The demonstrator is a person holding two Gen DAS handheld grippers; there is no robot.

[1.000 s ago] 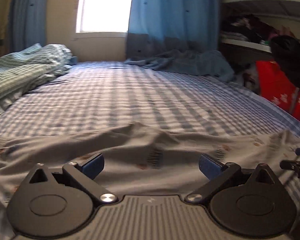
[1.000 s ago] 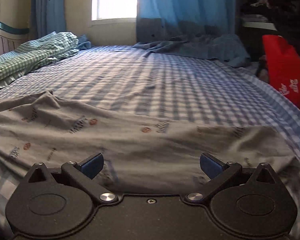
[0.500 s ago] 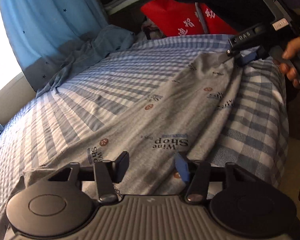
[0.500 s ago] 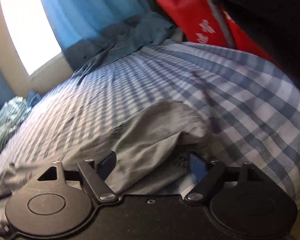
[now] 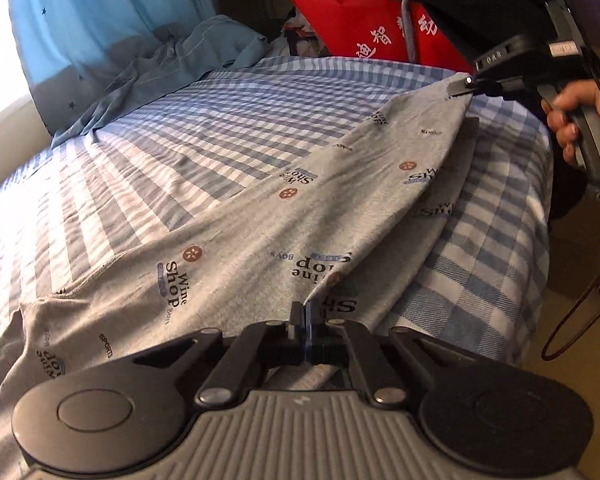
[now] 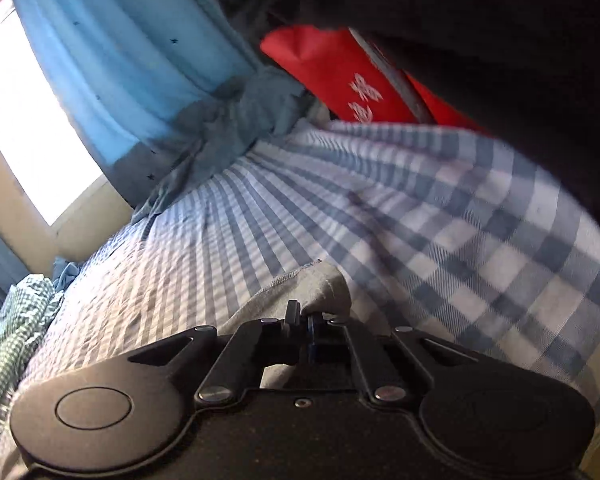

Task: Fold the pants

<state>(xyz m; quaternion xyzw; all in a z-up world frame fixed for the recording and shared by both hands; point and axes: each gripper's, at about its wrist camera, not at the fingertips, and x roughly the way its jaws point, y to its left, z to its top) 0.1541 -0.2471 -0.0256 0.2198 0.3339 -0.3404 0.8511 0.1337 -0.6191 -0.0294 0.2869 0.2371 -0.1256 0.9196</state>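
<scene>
Grey printed pants [image 5: 228, 240] lie stretched along the near edge of a bed with a blue checked sheet [image 5: 180, 140]. My left gripper [image 5: 302, 312] is shut on the near edge of the pants and lifts a fold. My right gripper [image 5: 466, 84], seen at the far end in the left wrist view, is shut on the other end of the pants. In the right wrist view the right gripper [image 6: 304, 314] pinches a grey hemmed corner of the pants [image 6: 320, 284] just above the sheet [image 6: 440, 220].
A red bag [image 5: 364, 28] and dark clothing stand past the bed's right side. A blue curtain [image 5: 100, 20] and a crumpled blue cloth [image 5: 172, 60] are at the far end. A green checked blanket [image 6: 8, 328] lies at the left. A cable [image 5: 580, 288] hangs beside the bed.
Both grippers have gone from open to shut on the pants. Both have turned to point along the bed edge, and the cloth between them is now pulled taut.
</scene>
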